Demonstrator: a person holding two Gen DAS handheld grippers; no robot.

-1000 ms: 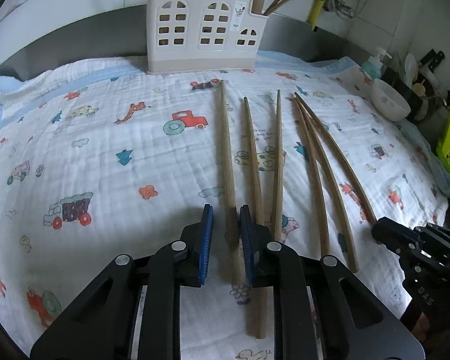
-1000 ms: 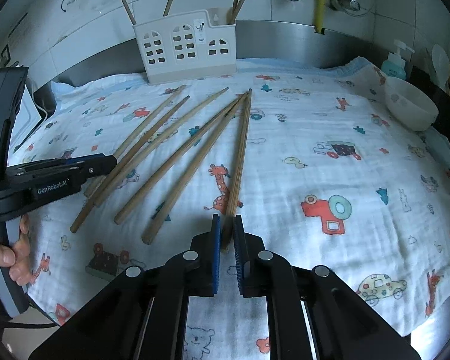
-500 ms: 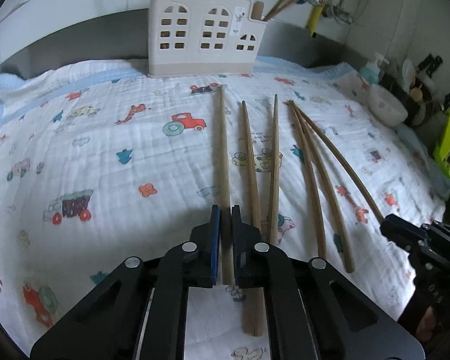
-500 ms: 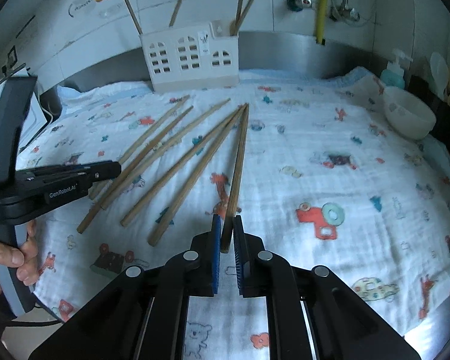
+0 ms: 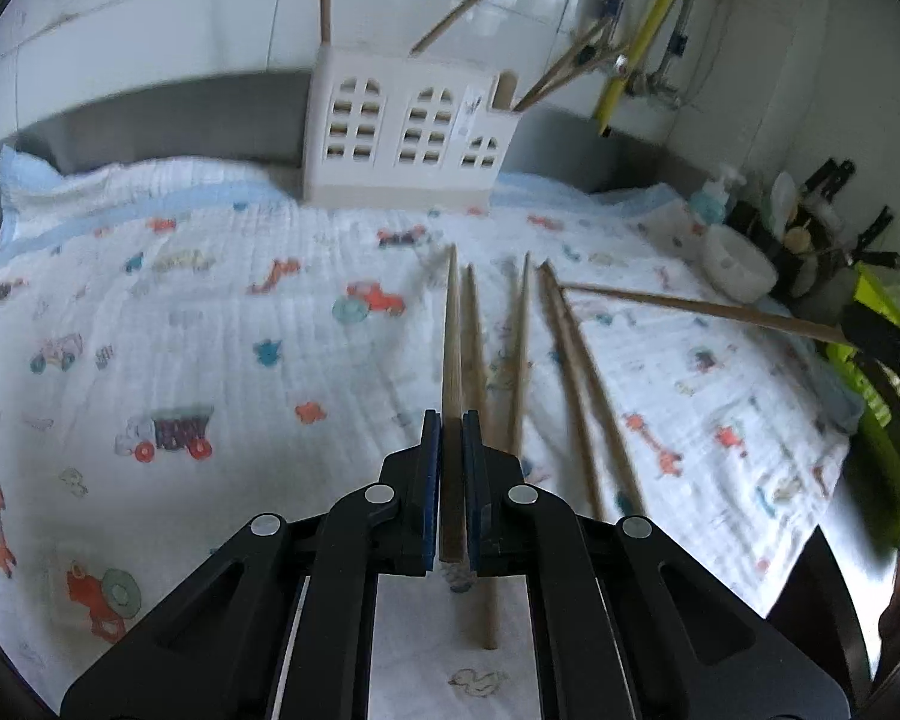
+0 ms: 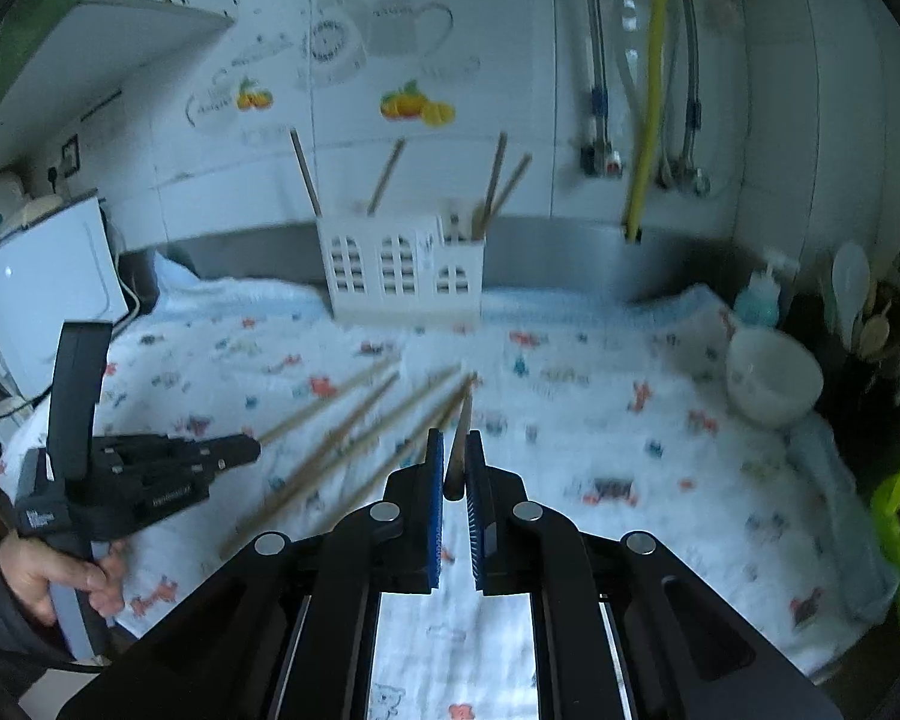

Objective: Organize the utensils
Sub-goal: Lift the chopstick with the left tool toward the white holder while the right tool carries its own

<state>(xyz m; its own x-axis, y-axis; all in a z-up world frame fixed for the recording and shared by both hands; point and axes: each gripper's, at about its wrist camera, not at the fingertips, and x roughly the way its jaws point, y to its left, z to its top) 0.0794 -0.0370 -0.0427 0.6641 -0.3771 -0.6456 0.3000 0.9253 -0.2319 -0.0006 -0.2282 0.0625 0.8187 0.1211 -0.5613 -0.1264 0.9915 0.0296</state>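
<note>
Lying beside the gripped chopstick (image 5: pixel 452 324), four loose chopsticks (image 5: pixel 576 360), holder (image 5: pixel 408 132) beyond

Cloth (image 5: pixel 210 324): white, small cartoon print in red, orange, teal; pale blue border at the far edge. Chopsticks (image 5: pixel 519 360): plain tan wood. Utensil holder (image 5: pixel 405 132): cream-white with arched window cut-outs. Both grippers black, blue pads (image 6: pixel 435 504). Wall tiles (image 6: pixel 510 60) white with orange-yellow fruit decals. Pipe (image 6: pixel 651 90) yellow. Bowl (image 6: pixel 771 378) white. Soap bottle (image 6: pixel 756 300) teal.
</note>
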